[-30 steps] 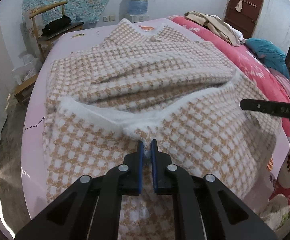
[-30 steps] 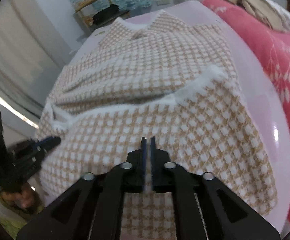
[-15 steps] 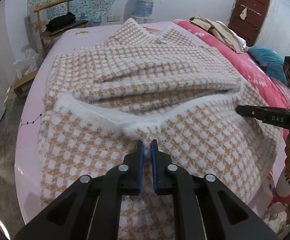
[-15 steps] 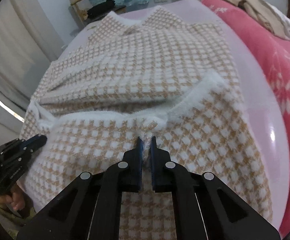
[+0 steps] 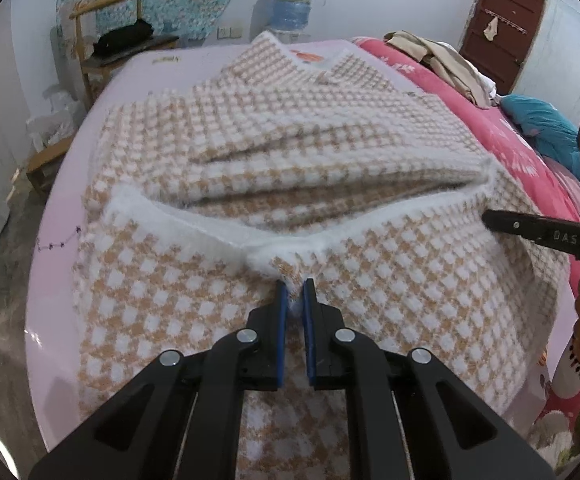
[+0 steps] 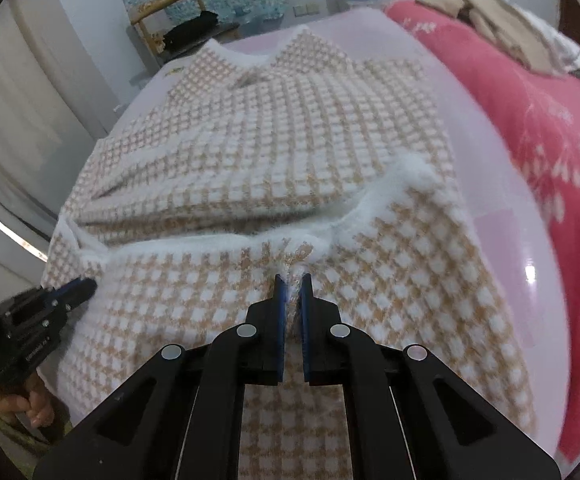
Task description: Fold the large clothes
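Pinching the sweater (image 5: 330,160) hem with both grippers.
Left gripper (image 5: 293,289) and right gripper (image 6: 291,282) are each clamping fuzzy hem; next likely lifting together toward the collar, evenly.

left tool (image 5: 293,294): blue pads pinched on the fuzzy white hem of the garment, fabric bunched between them
garment (image 5: 290,152): large tan-and-white checked knit, spread on the bed, lower part folded up toward the collar, hem running across mid-frame
collar (image 5: 310,62): at far end, V-shaped, white edge
bed (image 5: 56,240): pink sheet, bare strip at left of garment
right tool (image 5: 530,232): black, enters from right edge, tip at garment's right side; jaw state not visible
quilt (image 5: 530,152): red floral, right of garment
chair (image 5: 106,40): wooden, far left, dark item on the seat
water jug (image 5: 292,10): blue, by back wall
door (image 5: 506,32): brown, far right
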Available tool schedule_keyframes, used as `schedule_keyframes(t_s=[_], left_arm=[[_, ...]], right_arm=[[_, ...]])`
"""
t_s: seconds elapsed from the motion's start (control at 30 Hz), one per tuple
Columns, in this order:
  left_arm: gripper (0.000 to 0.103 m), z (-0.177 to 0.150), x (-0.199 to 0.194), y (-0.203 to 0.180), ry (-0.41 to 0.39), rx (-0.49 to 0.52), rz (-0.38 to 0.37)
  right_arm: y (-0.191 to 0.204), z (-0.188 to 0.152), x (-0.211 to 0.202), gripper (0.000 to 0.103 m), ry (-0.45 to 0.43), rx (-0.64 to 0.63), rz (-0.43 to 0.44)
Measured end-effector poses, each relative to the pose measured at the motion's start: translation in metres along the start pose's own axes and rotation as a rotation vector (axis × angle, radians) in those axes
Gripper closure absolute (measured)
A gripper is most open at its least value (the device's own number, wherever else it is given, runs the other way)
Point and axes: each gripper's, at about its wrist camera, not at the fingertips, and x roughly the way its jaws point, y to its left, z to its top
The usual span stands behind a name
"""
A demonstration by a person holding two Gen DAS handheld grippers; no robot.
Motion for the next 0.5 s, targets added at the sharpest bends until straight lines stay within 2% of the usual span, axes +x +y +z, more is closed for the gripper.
schedule_keyframes(t_s=[0.07,0.13,0.2,0.3,0.4,0.43,0.5], left_arm=[[0.094,-0.001,-0.001,0.000,-0.005,0.007,0.003],[0.090,-0.002,-0.004,0.003,-0.007,-0.004,-0.005],[0.088,-0.002,-0.012,0.010,-0.015,-0.036,-0.026],[0.088,0.000,-0.032,0.021,-0.080,-0.052,-0.007],[0.085,0.007,-0.039,0.035,-0.118,-0.055,0.112],[0.080,0.009,-0.038,0.041,-0.116,-0.058,0.151],[0.077,0.013,-0.031,0.050,-0.103,-0.061,0.223]], right_arm=[[-0.004,-0.001,0.004,0.096,0.006,0.006,0.018],[-0.008,-0.001,-0.003,0.085,0.003,0.016,0.041],[-0.015,-0.001,-0.016,0.060,-0.028,0.020,0.039],[-0.027,0.000,-0.040,0.050,-0.109,0.012,-0.008],[-0.048,0.003,-0.051,0.047,-0.155,0.037,-0.092],[-0.052,0.005,-0.051,0.047,-0.158,0.042,-0.107],[-0.060,0.008,-0.047,0.047,-0.166,0.040,-0.149]])
